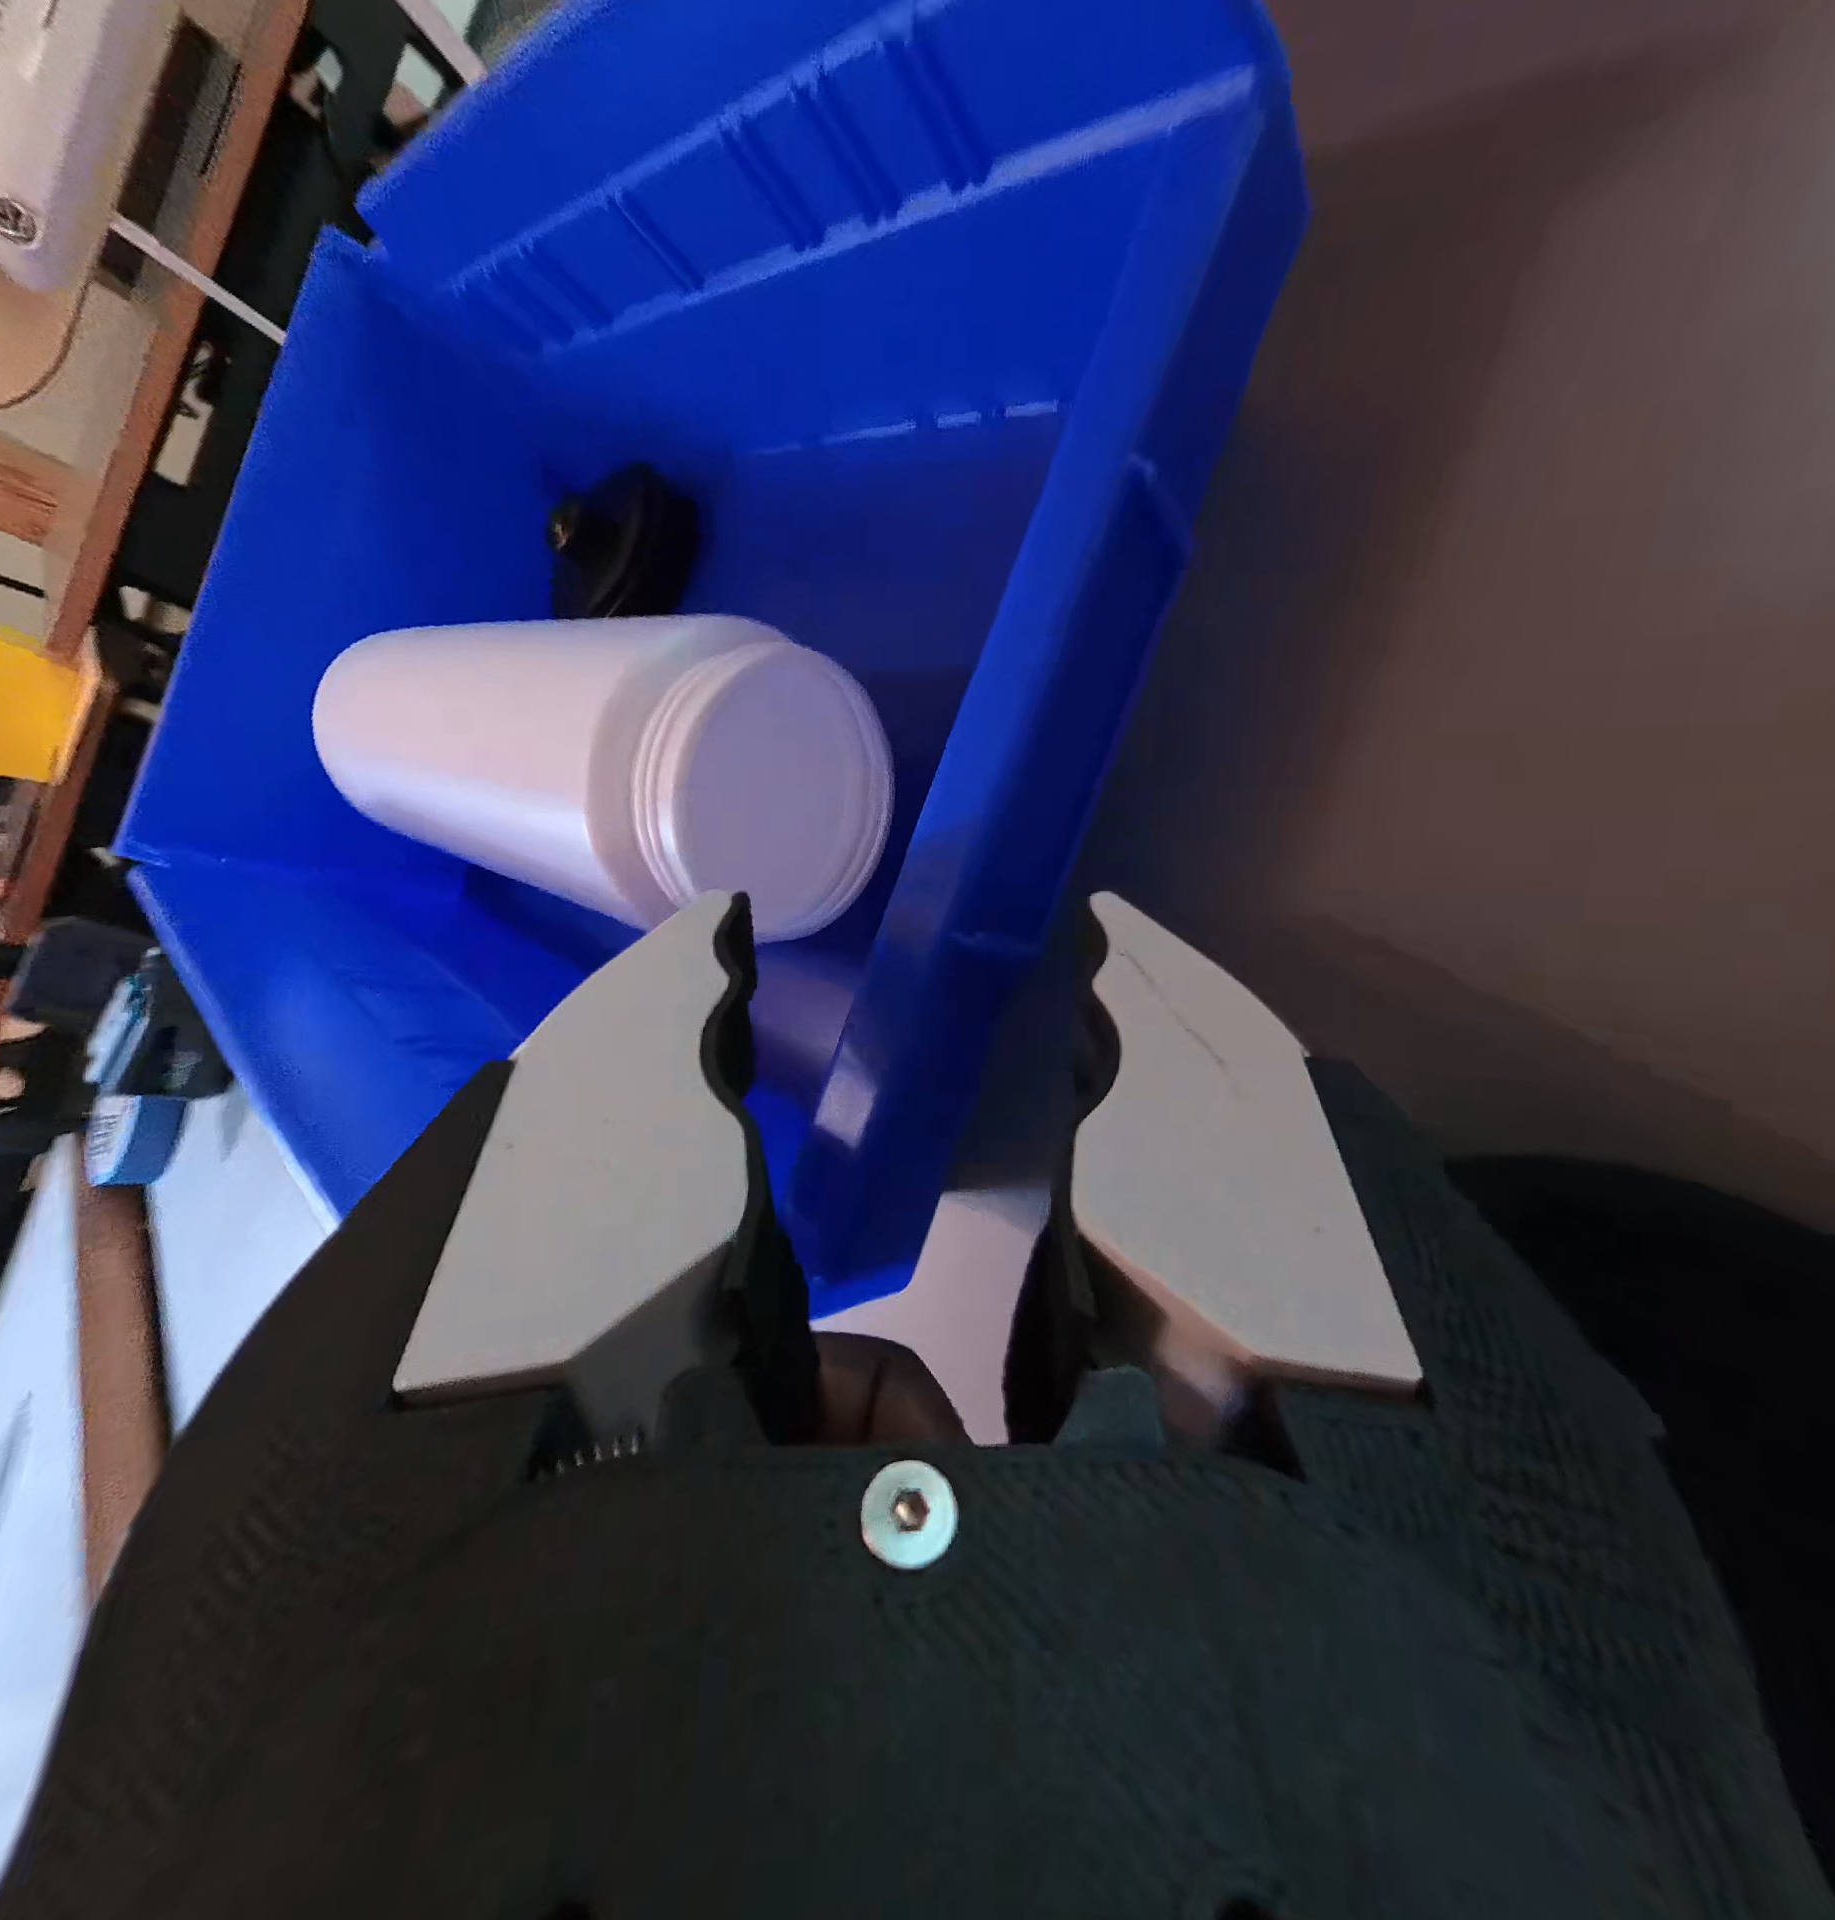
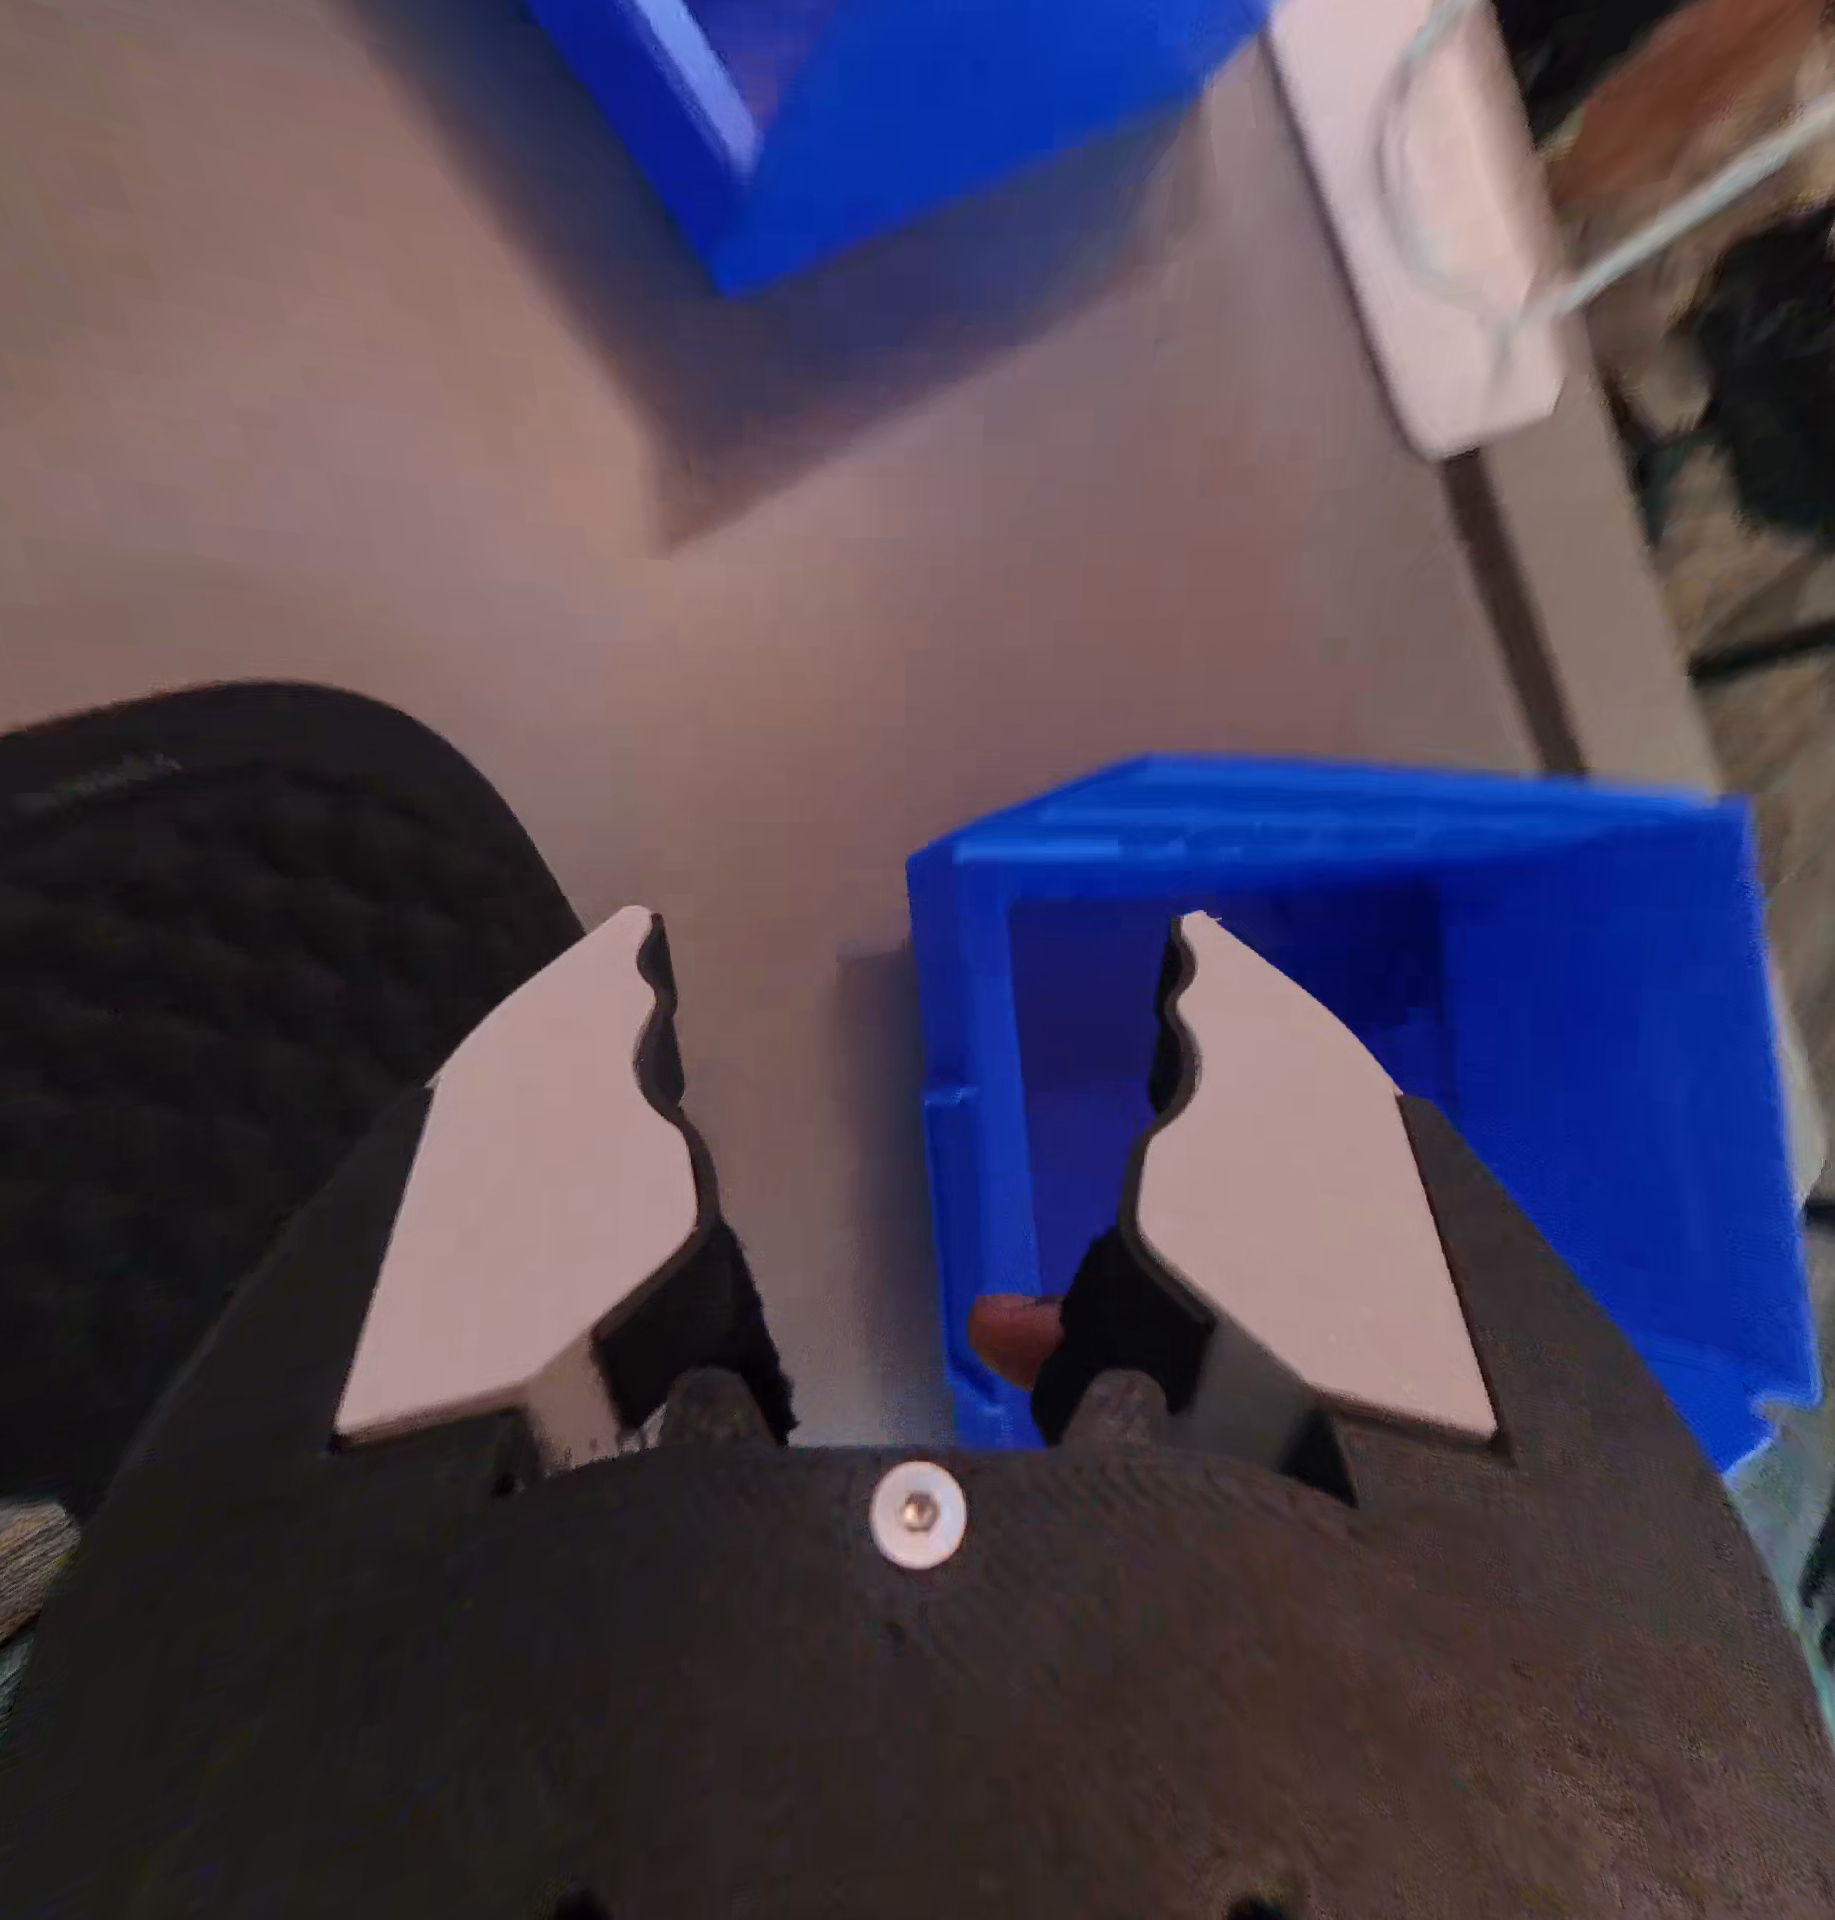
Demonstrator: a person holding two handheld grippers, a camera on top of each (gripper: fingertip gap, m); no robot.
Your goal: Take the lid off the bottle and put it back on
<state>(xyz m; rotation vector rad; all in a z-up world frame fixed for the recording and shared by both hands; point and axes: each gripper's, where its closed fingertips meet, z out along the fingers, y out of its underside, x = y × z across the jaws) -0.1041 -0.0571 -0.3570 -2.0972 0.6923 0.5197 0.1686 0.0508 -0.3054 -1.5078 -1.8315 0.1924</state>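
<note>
My left gripper (image 1: 918, 914) hangs apart over the blue bin (image 1: 393, 582) where the white bottle (image 1: 539, 758) lies sideways, right gripper (image 2: 918, 935) apart too; bin wall may block me, bottle may roll.

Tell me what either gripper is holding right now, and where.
Nothing. The left gripper and right gripper are both open and empty; the white bottle lies ungripped.

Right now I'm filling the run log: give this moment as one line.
left claw: open, empty | white bottle: lying in blue bin | right claw: open, empty, above table
</note>
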